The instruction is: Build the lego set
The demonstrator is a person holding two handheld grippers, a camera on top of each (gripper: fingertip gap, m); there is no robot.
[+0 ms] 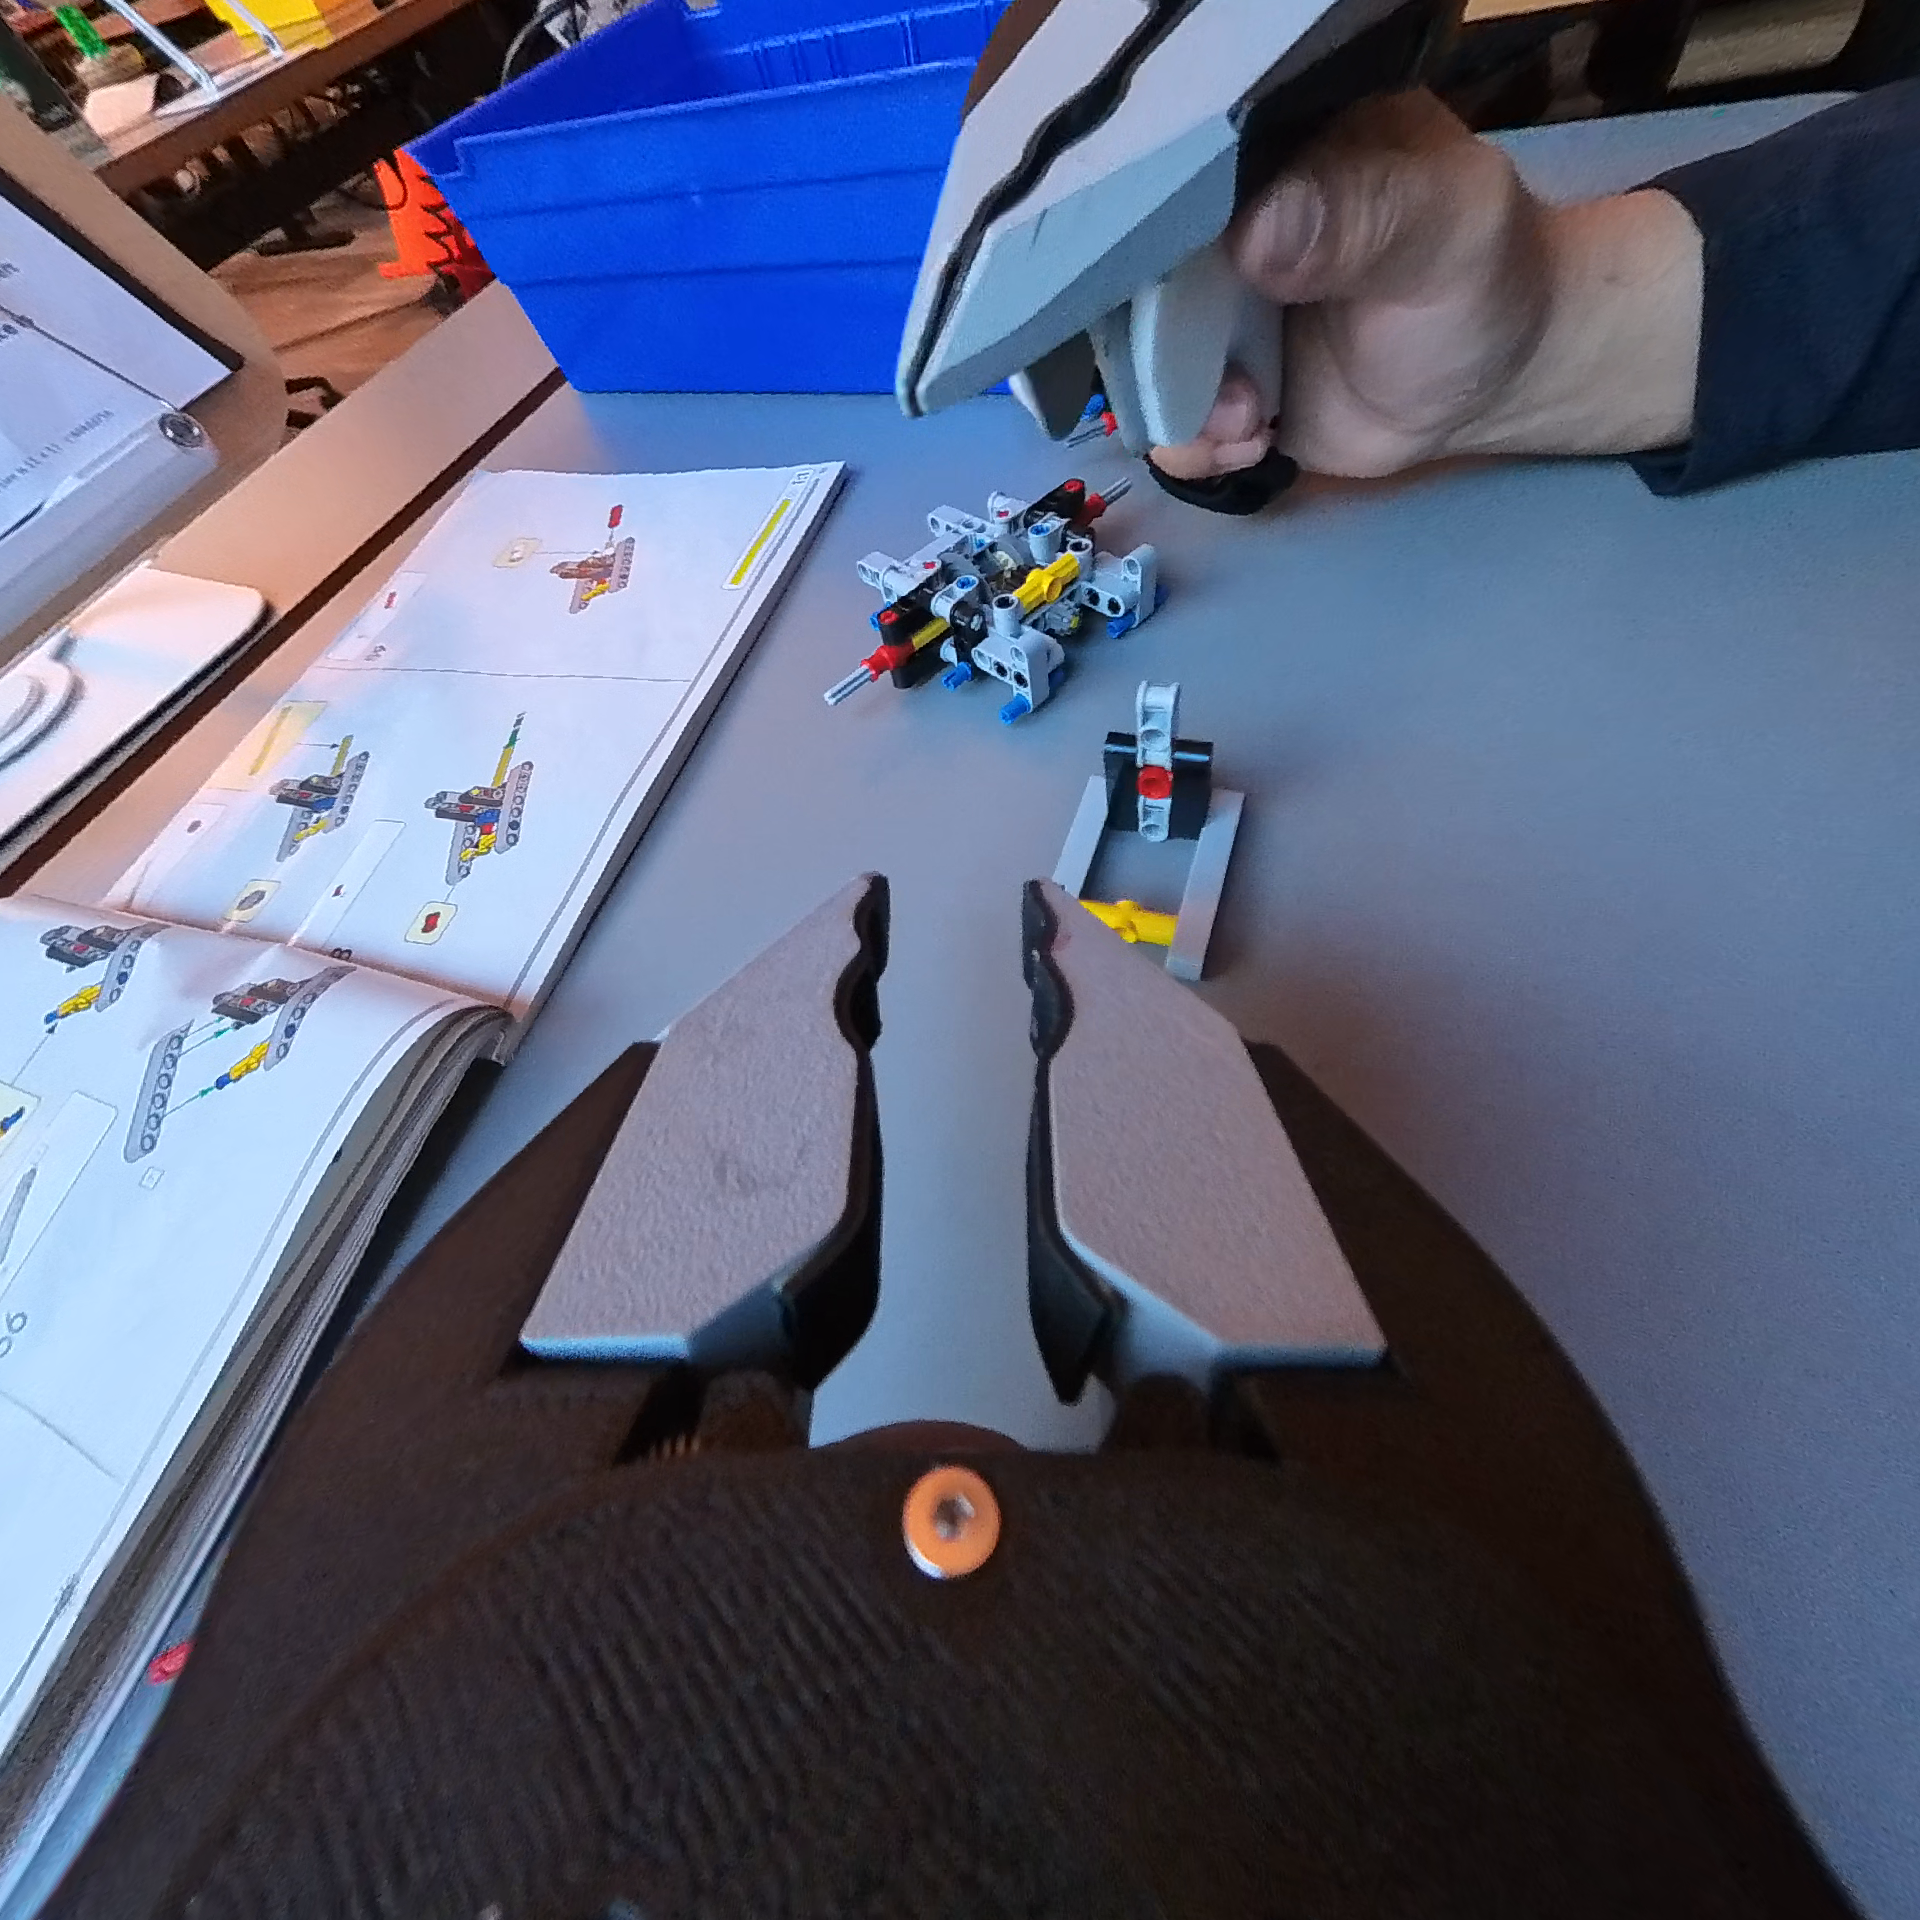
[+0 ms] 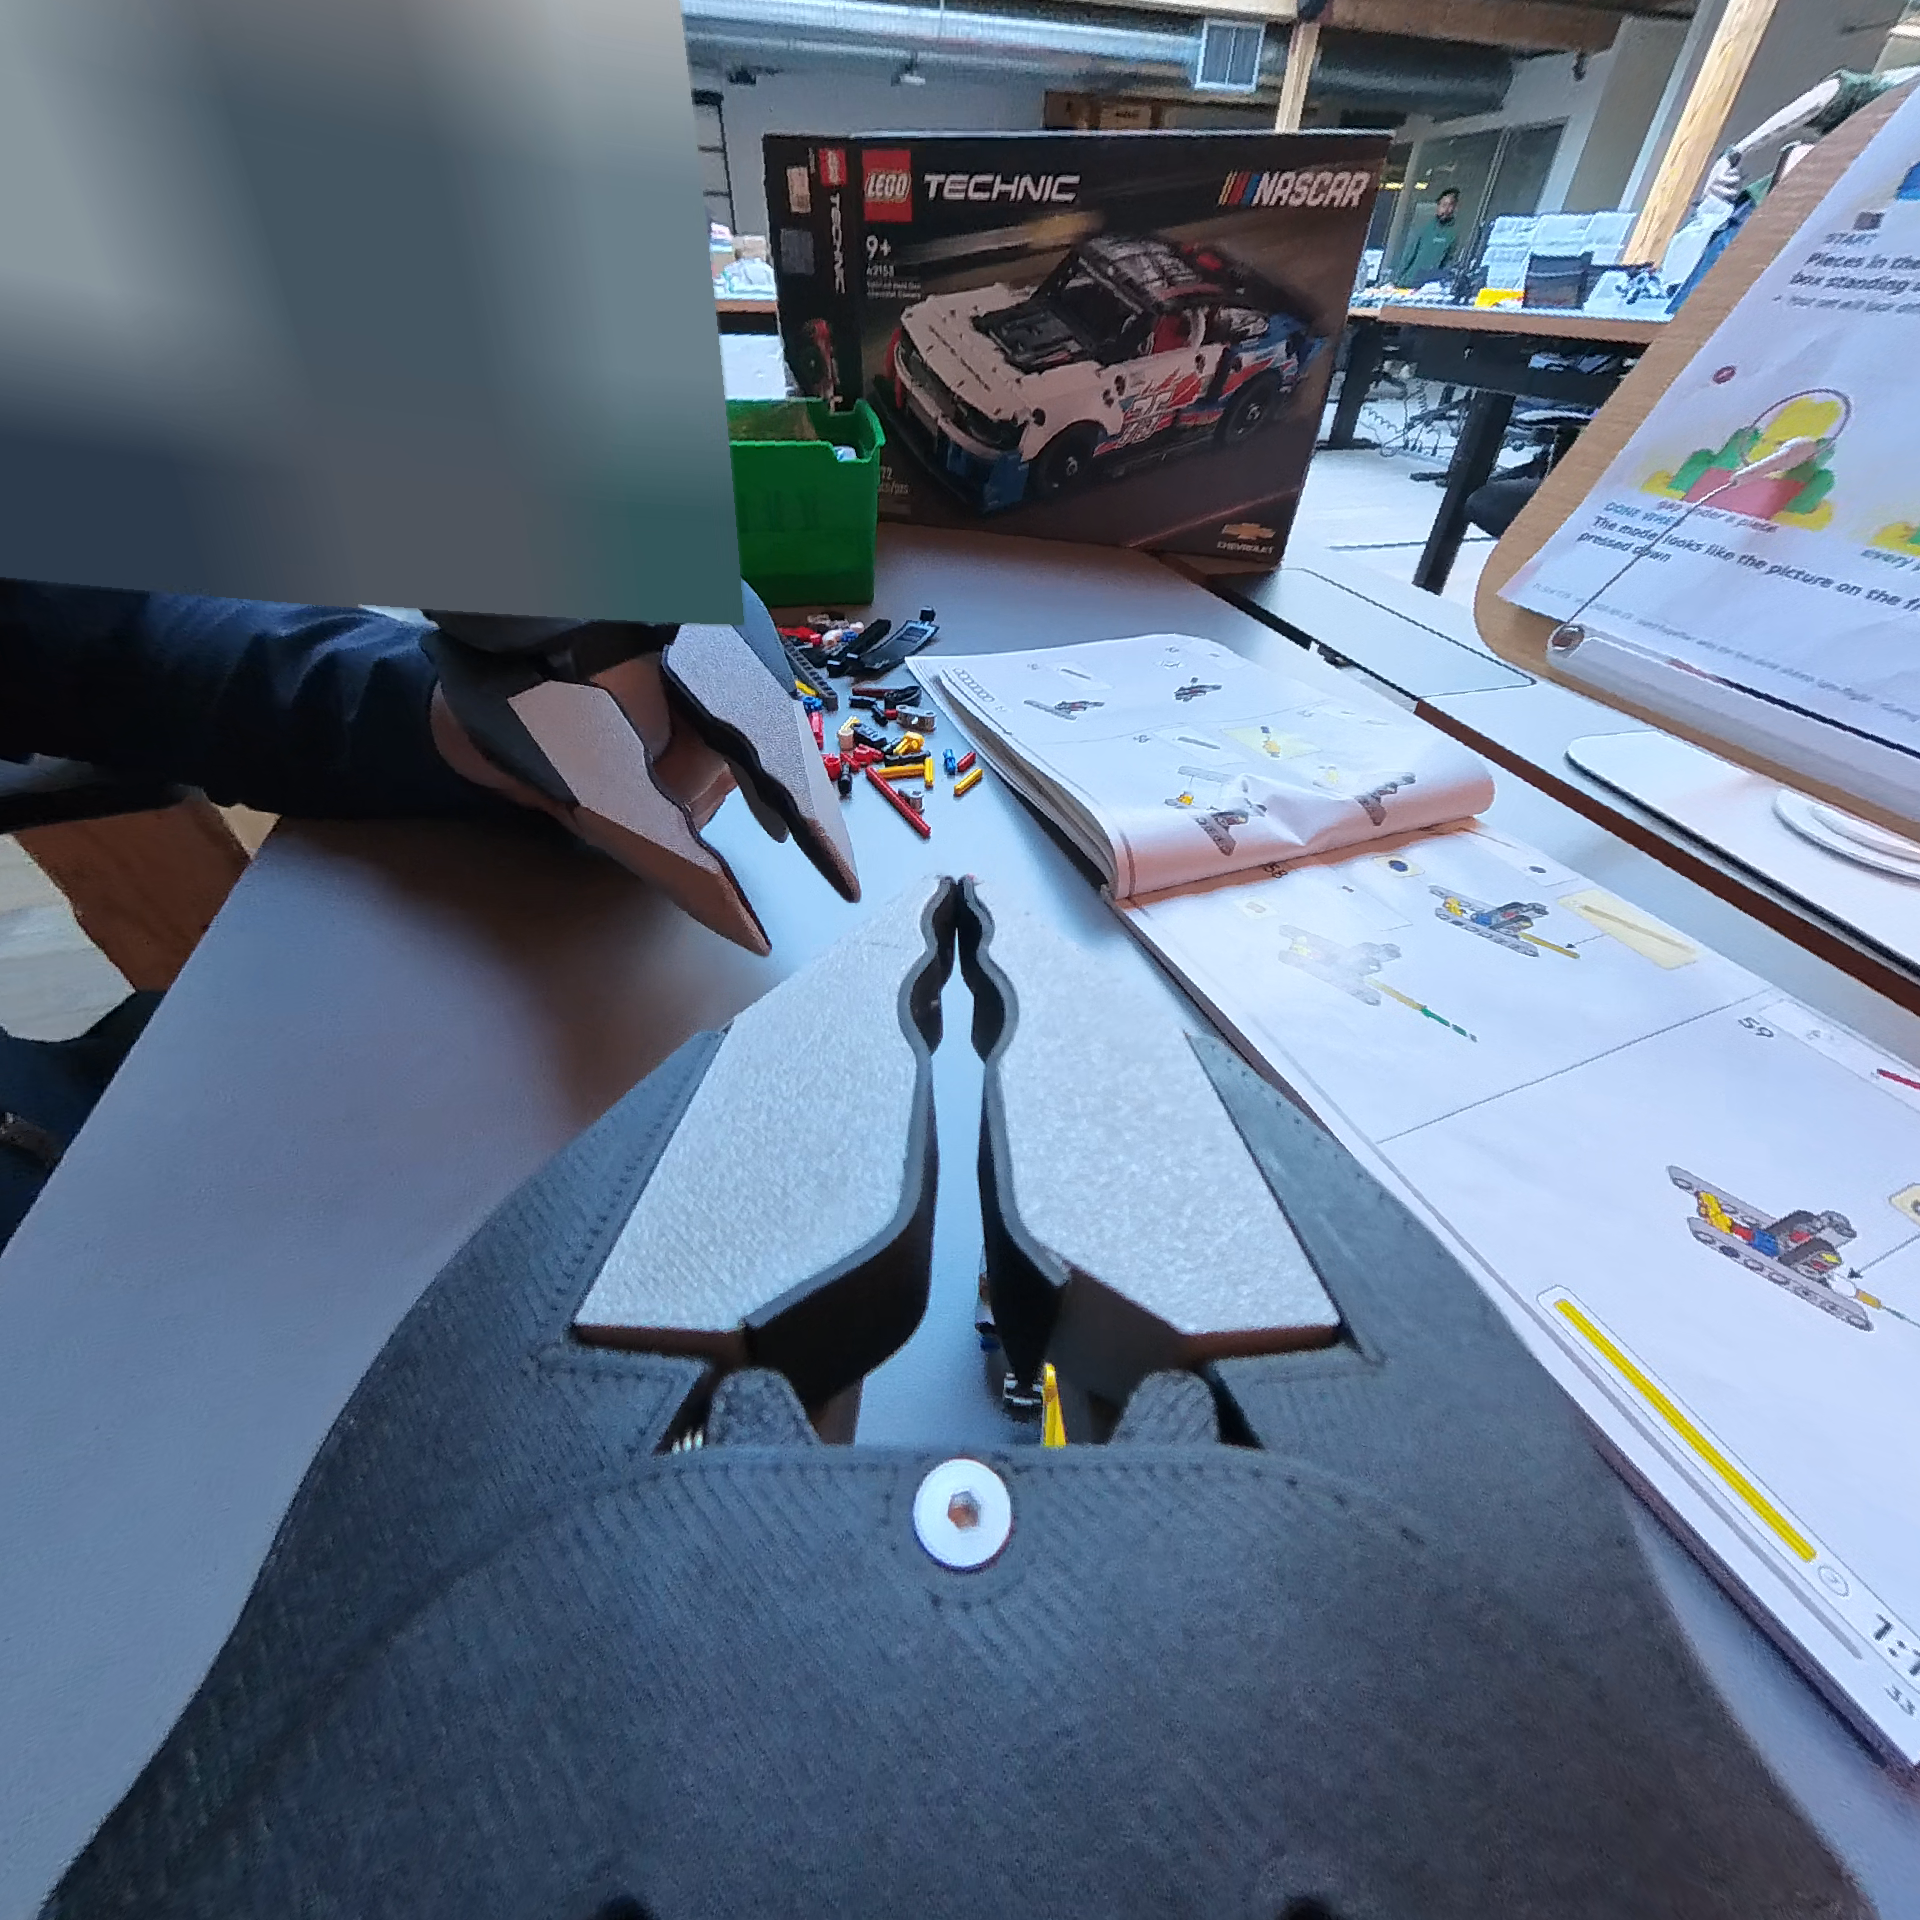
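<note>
My left gripper (image 1: 956,914) gapes narrowly, bare — beside a small grey frame (image 1: 1153,862); my right gripper (image 2: 958,888) is pressed closed on nothing.

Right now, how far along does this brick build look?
Done so far: a dense grey sub-assembly and a small grey frame with a yellow pin sit on the table. In hand: nothing; left gripper open and bare, right gripper shut on nothing. Left: loose pieces beside the open instruction booklet.

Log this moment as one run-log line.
left gripper open, empty, beside grey frame | right gripper shut, empty, above table | booklet open
</note>
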